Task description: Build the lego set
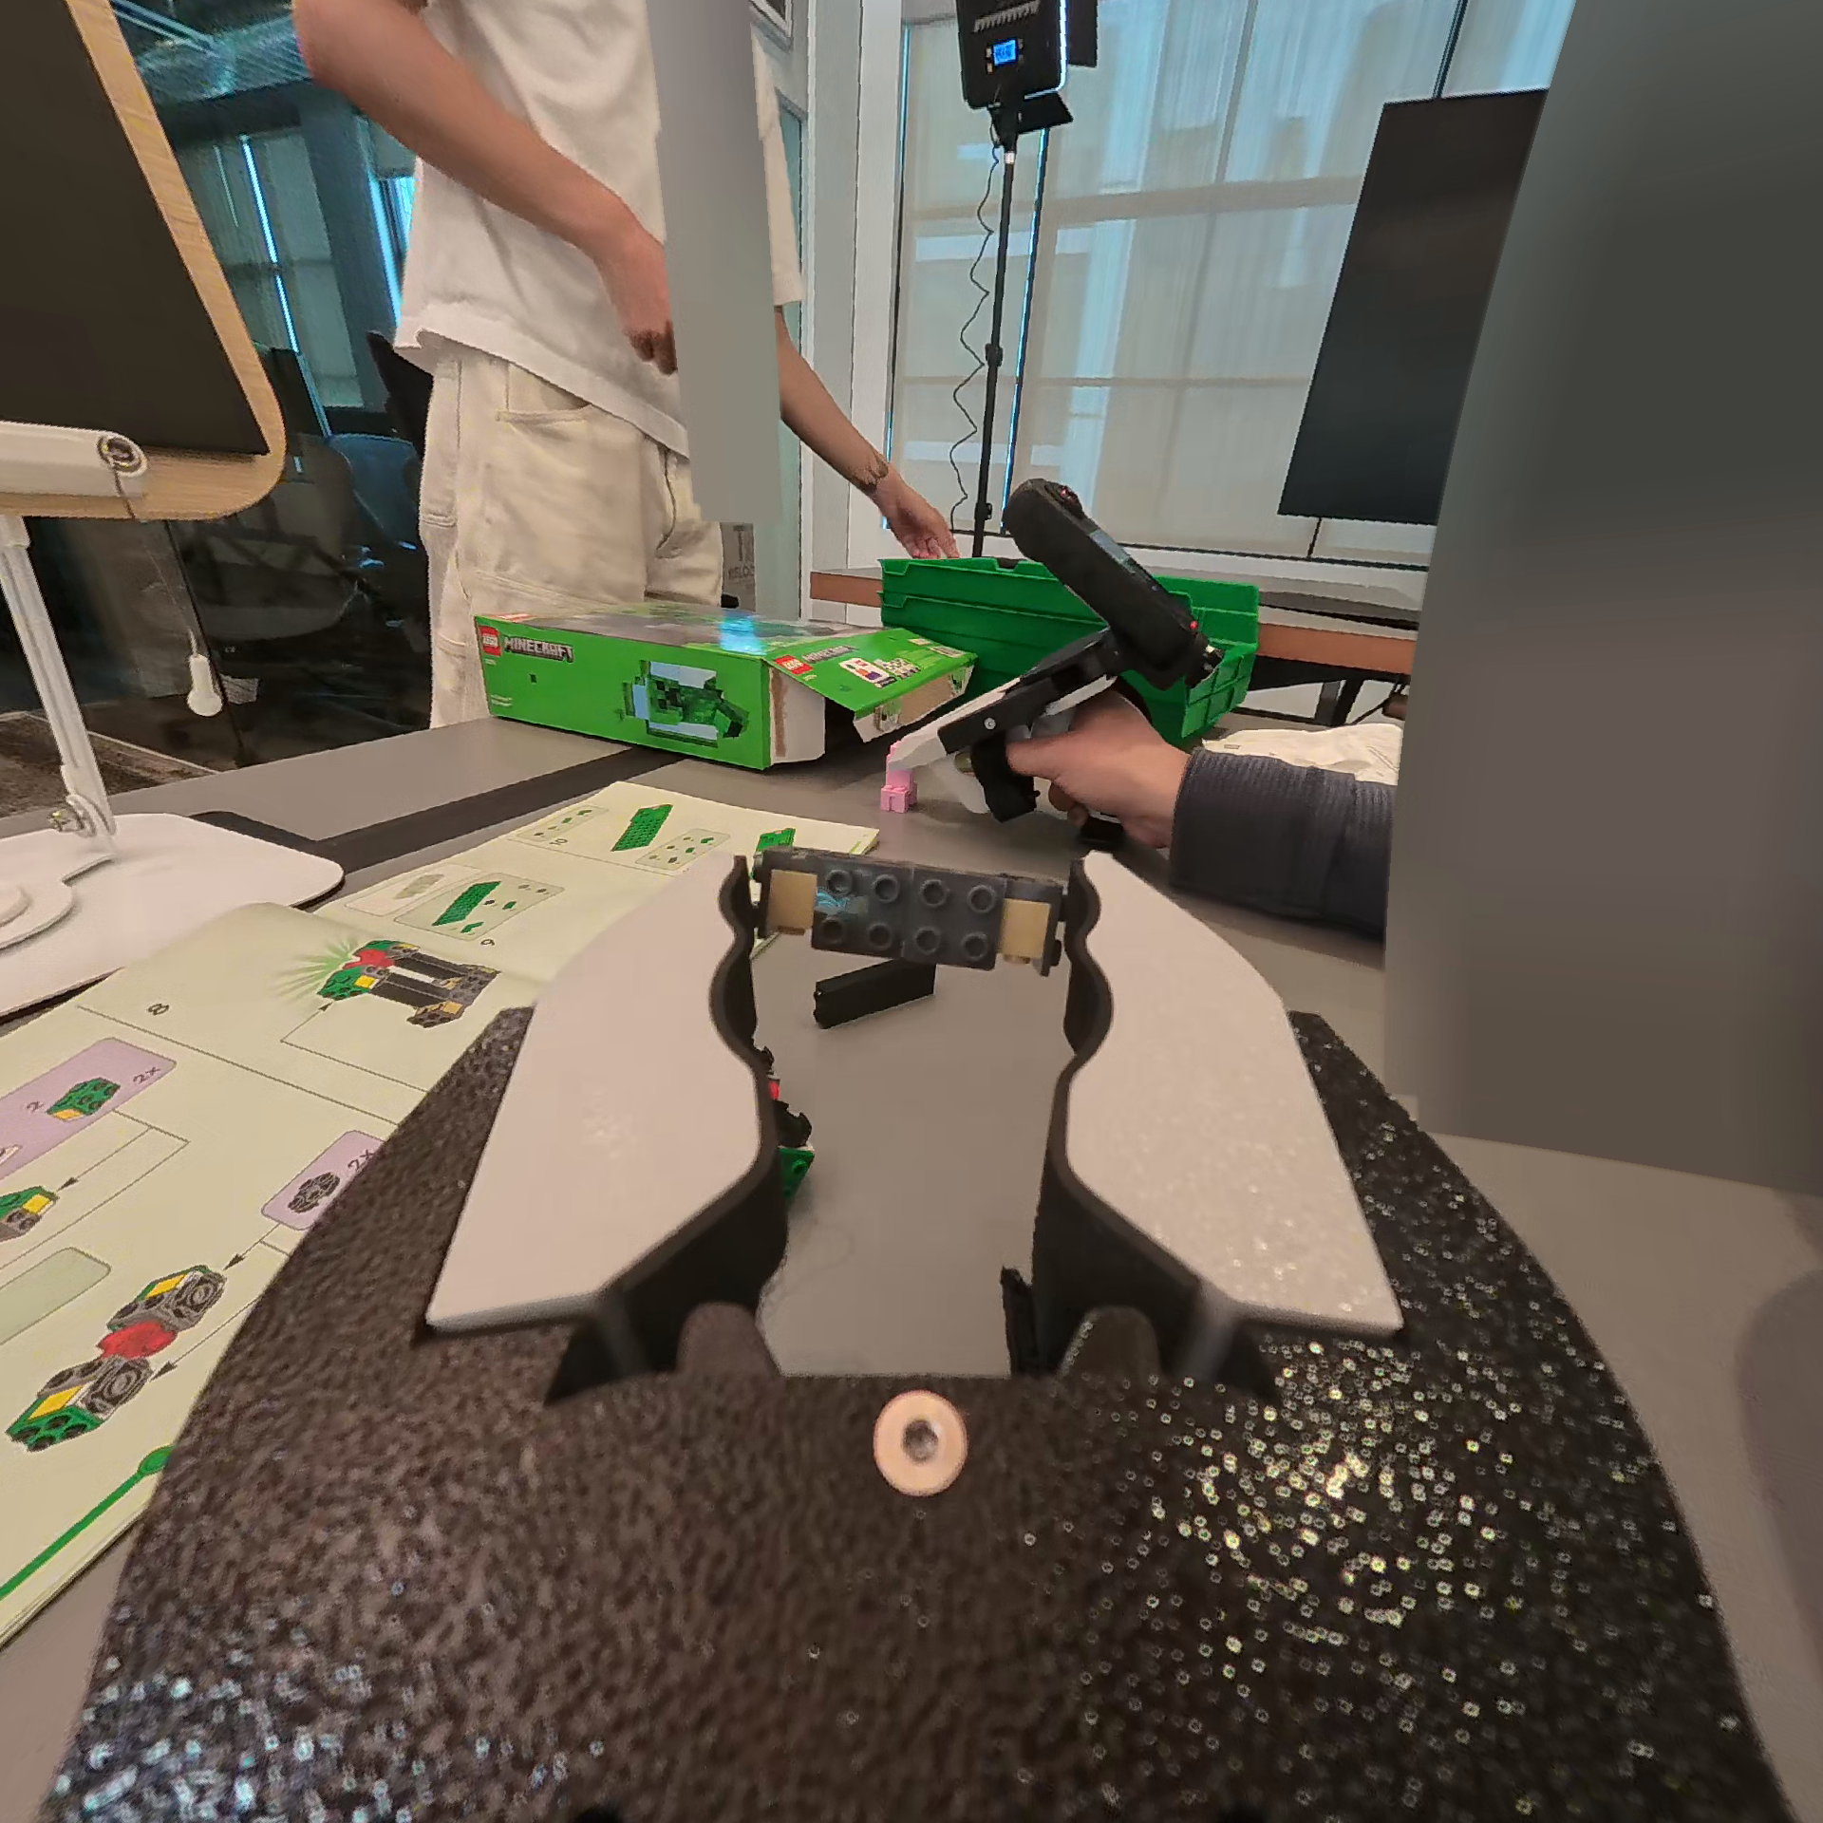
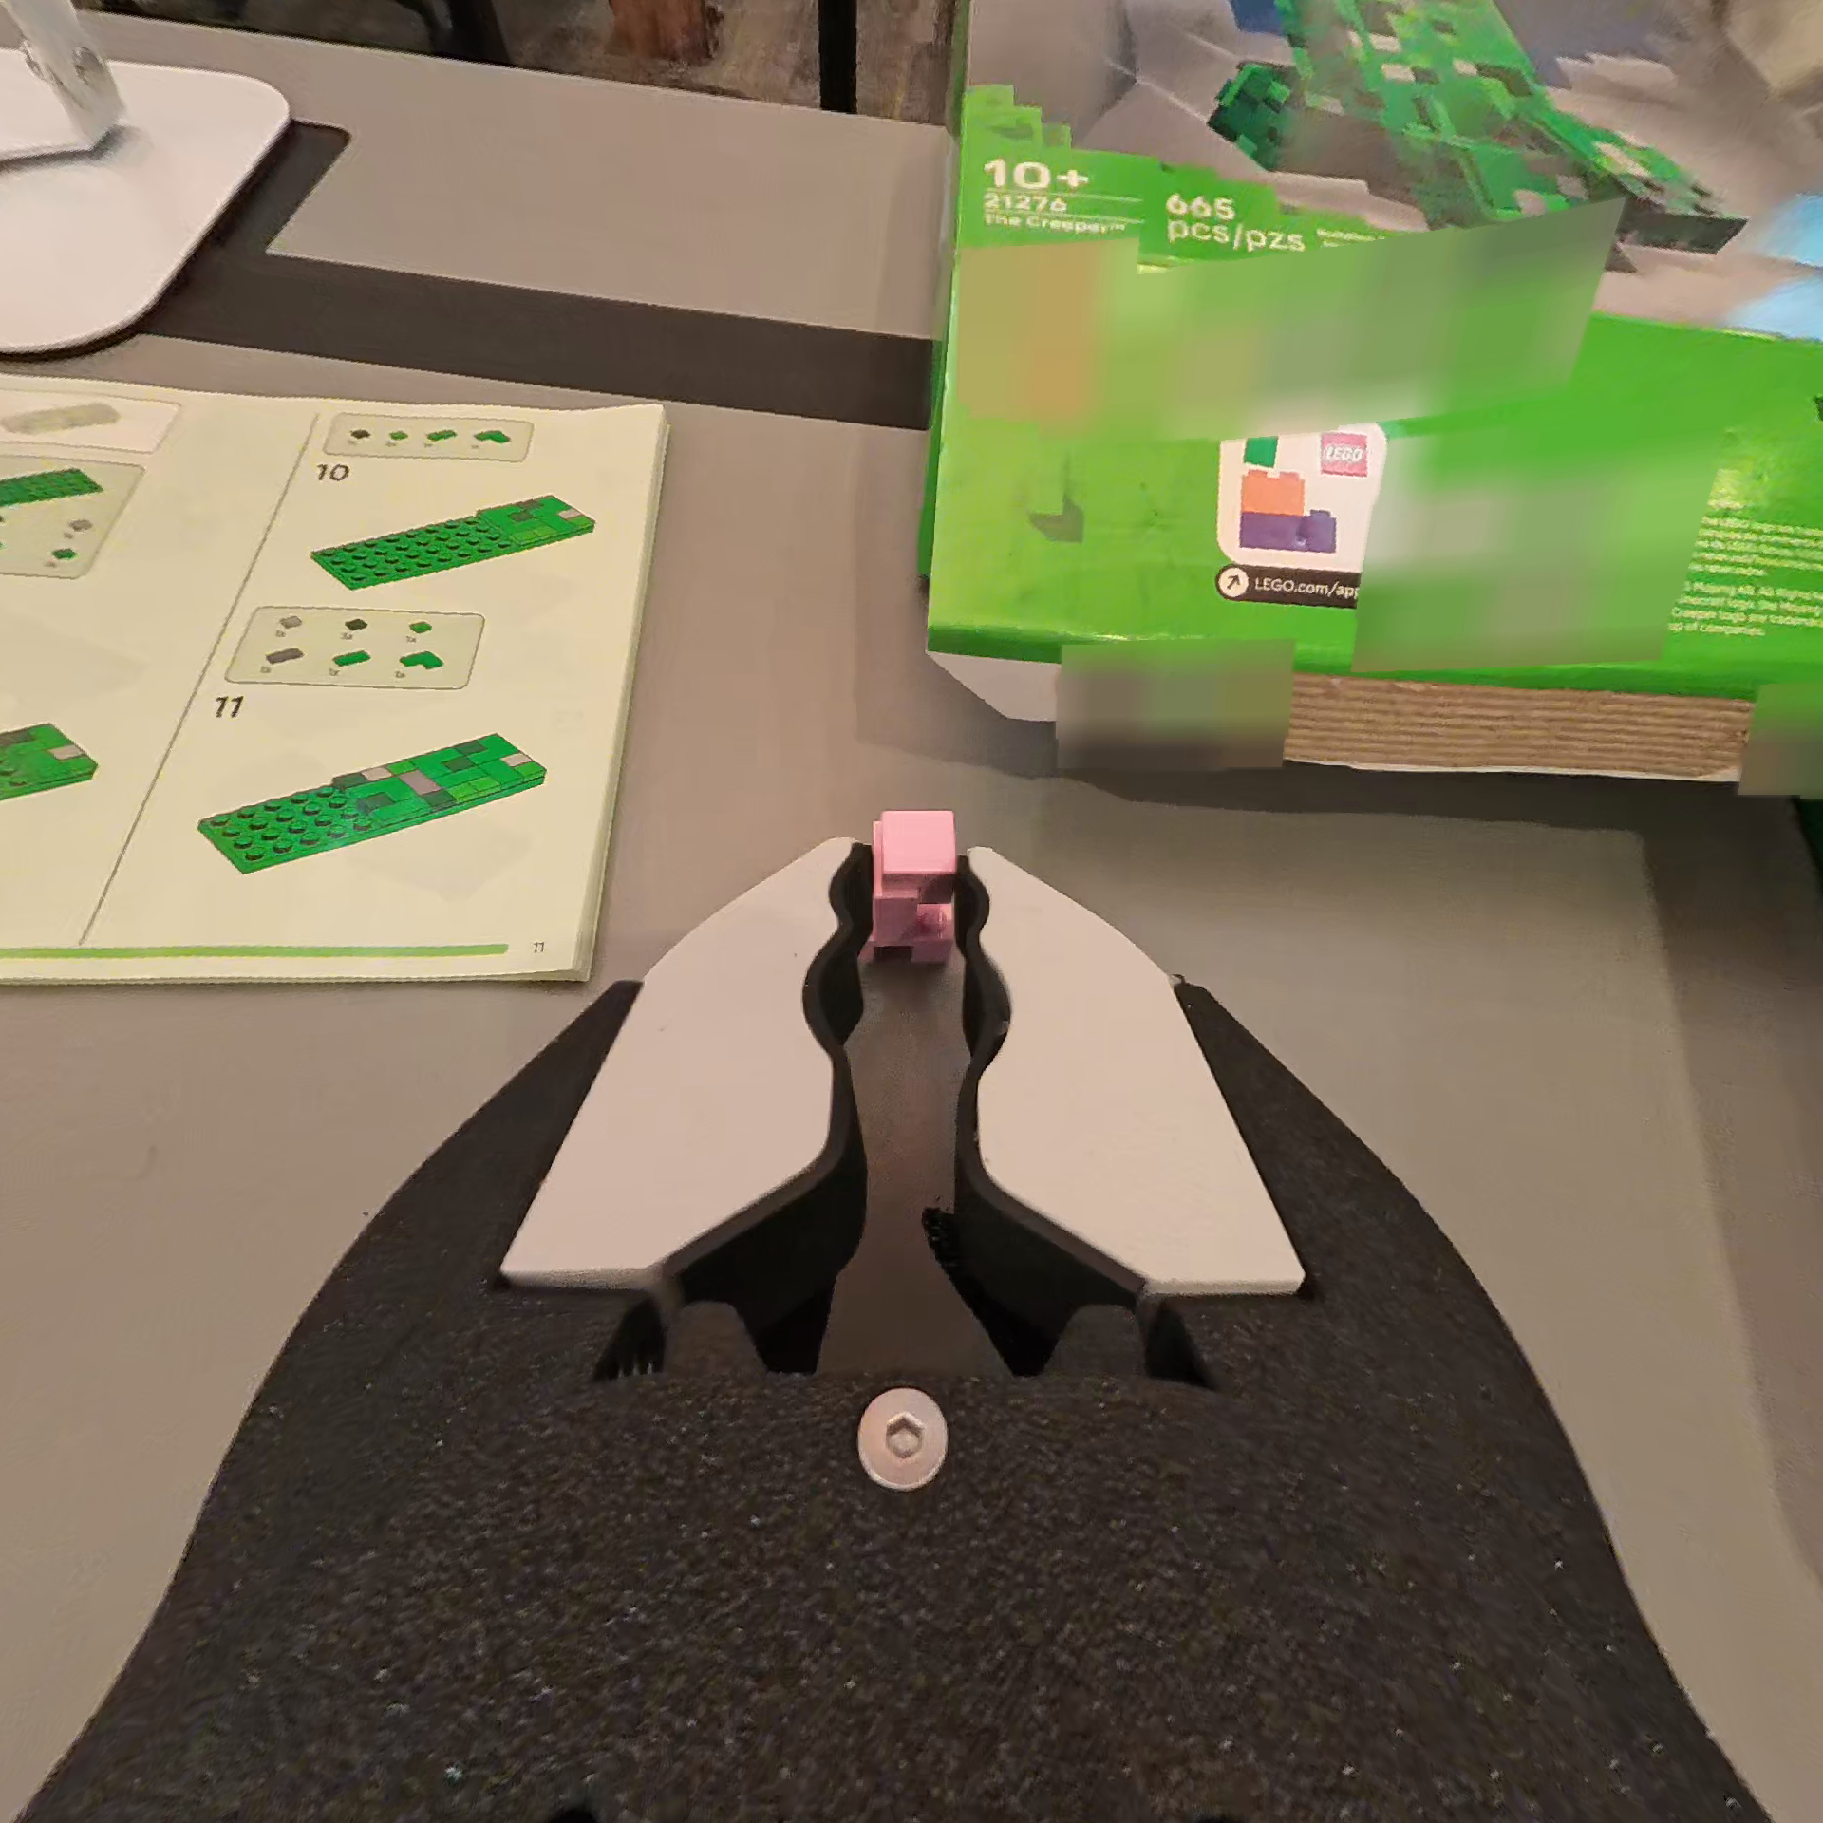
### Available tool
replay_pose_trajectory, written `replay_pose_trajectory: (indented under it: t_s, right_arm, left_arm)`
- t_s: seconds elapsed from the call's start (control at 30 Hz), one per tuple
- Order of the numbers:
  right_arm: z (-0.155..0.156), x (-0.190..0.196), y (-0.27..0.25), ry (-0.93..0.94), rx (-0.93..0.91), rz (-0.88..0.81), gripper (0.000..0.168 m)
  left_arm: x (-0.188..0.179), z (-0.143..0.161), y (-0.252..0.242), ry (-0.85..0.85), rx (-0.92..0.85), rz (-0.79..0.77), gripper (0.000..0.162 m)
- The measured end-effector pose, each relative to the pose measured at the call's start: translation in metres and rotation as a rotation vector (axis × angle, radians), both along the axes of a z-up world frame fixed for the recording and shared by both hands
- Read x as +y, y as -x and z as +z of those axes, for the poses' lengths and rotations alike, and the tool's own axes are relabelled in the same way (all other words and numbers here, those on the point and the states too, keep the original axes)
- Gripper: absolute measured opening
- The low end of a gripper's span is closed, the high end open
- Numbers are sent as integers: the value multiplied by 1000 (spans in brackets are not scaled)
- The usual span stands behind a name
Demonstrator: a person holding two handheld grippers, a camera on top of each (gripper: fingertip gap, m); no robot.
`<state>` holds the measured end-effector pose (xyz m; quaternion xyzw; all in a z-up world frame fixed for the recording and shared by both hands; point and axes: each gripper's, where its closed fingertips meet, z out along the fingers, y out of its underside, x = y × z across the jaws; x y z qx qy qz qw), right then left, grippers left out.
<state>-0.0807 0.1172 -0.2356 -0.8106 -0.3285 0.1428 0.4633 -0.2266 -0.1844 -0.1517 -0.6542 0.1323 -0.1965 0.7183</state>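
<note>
Instructions first: the open booklet (image 1: 296,996) lies flat on the desk (image 1: 986,1233) at the left, its pages showing green plates and small dark modules. Just right of it the left gripper (image 1: 912,912) has its fingers (image 1: 631,1085) clamped end to end on a dark studded assembly (image 1: 912,912) with tan pieces at both ends, held clear of the desk and slightly tilted. Beneath it a loose black brick (image 1: 873,991) rests on the desk.

Rigid, light plastic, that assembly should bear a firm squeeze, yet its press-fit joints may pop if the grip levers across them (holding along its length, as here, looks the safer way).

Farther right, the right gripper (image 2: 912,893) has its fingers (image 2: 730,1065) nearly together around a small pink figure (image 2: 912,883) near their tips; from the left wrist view the figure seems to sit at desk level, and whether it is truly pinched I cannot tell. Tiny, smooth and blocky, it would likely squirt out of a skewed pinch; flat opposite sides of its body are the best purchase. Beyond lies the green box (image 2: 1381,493).
</note>
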Motion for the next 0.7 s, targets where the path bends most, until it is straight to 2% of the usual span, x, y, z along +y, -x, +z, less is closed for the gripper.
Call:
replay_pose_trajectory:
  t_s: [0.27,0.37,0.5,0.53,0.6,0.7]
  right_arm:
    - [1,-40,-32,78,19,31,15]
    - [3,-62,-40,61,11,49,15]
    - [0,-72,-42,33,-13,74,15]
    - [0,-72,-41,31,-6,81,18]
    - [7,-73,-41,11,15,89,42]
    - [46,-97,-21,-125,162,262,44]
  left_arm:
    - [0,1,5,-4,-9,30,60]
    - [0,0,4,-2,-2,31,60]
    - [1,0,5,3,-8,28,60]
    - [1,0,4,4,-8,27,60]
    - [1,0,4,2,-4,23,60]
    - [1,0,-1,-4,0,-1,60]
